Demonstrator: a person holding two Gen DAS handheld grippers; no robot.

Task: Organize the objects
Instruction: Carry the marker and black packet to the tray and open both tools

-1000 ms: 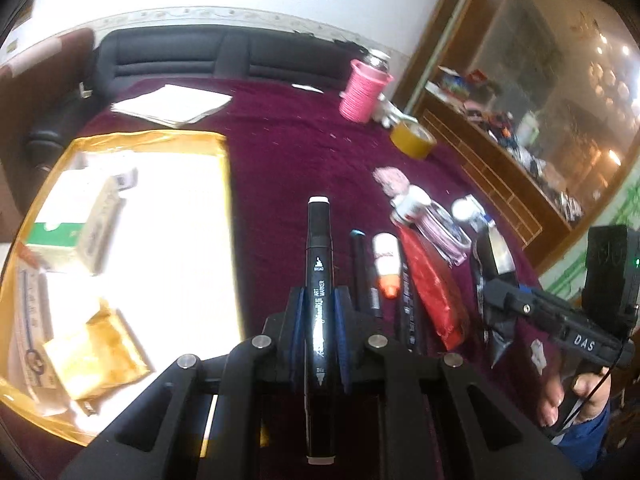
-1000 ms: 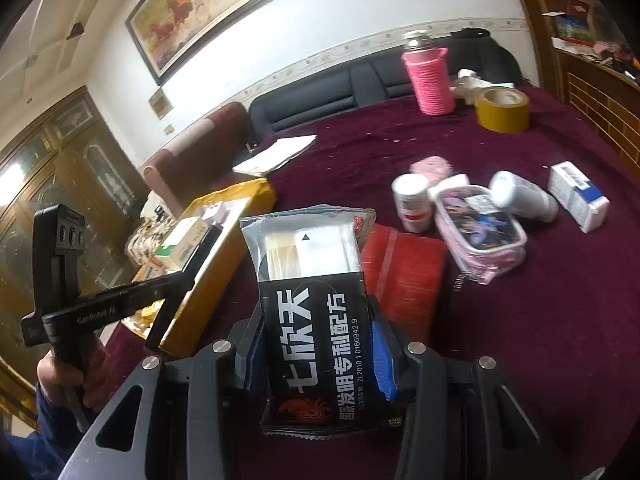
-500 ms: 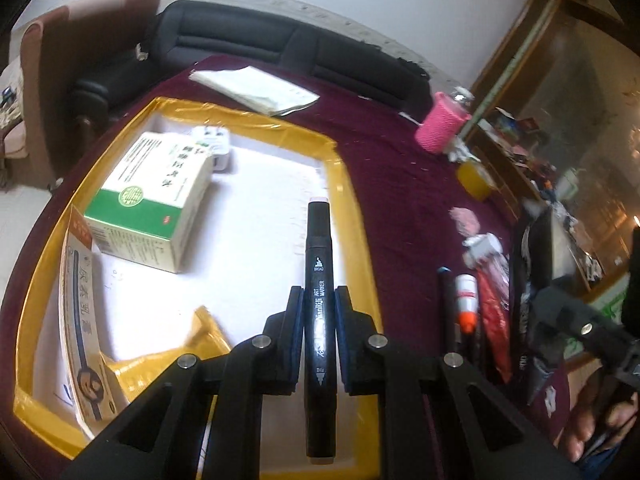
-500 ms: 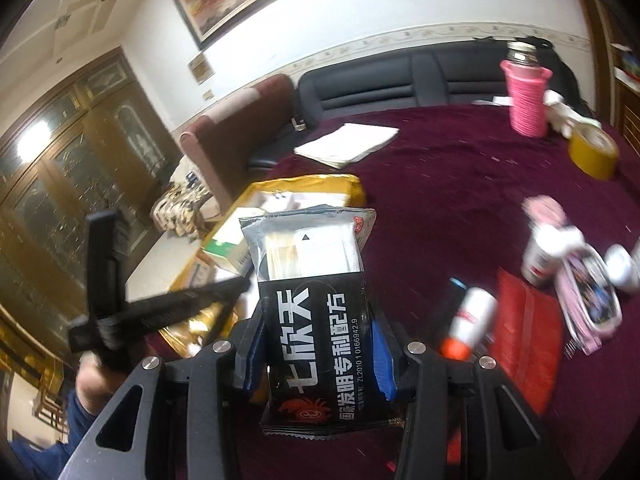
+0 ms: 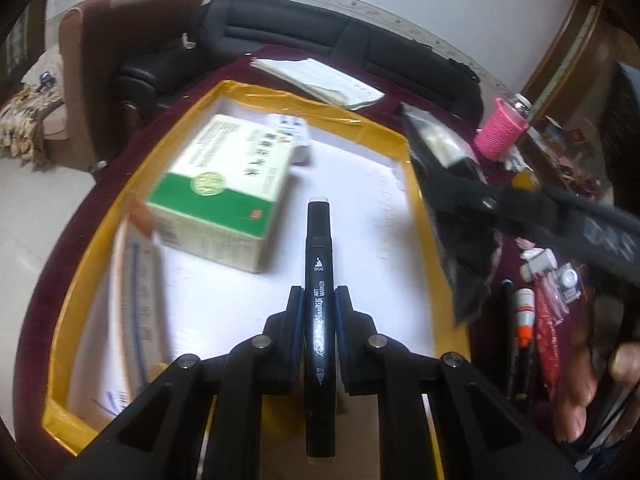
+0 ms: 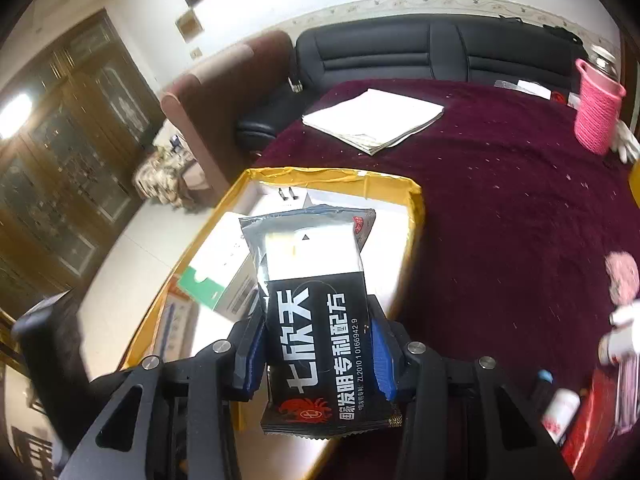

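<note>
My left gripper (image 5: 319, 300) is shut on a black art marker (image 5: 319, 248) that points forward over the white floor of the yellow-rimmed box (image 5: 248, 92). A green and white carton (image 5: 224, 188) lies in that box, just left of the marker's tip. My right gripper (image 6: 318, 320) is shut on a black and silver packet (image 6: 316, 300) and hovers over the near right corner of the same box (image 6: 416, 208). In the left wrist view the packet (image 5: 452, 208) hangs blurred at the box's right rim.
Folded white papers (image 6: 376, 120) lie on the maroon cloth (image 6: 500, 200) behind the box. A pink knitted holder (image 6: 596, 108) stands at the far right. Pens, a small bottle (image 5: 524, 312) and a red pouch (image 5: 548, 340) lie right of the box. A black sofa (image 6: 420, 52) is behind.
Both grippers have swung left from the clutter on the cloth to over the box. The marker and the packet stay gripped throughout.
</note>
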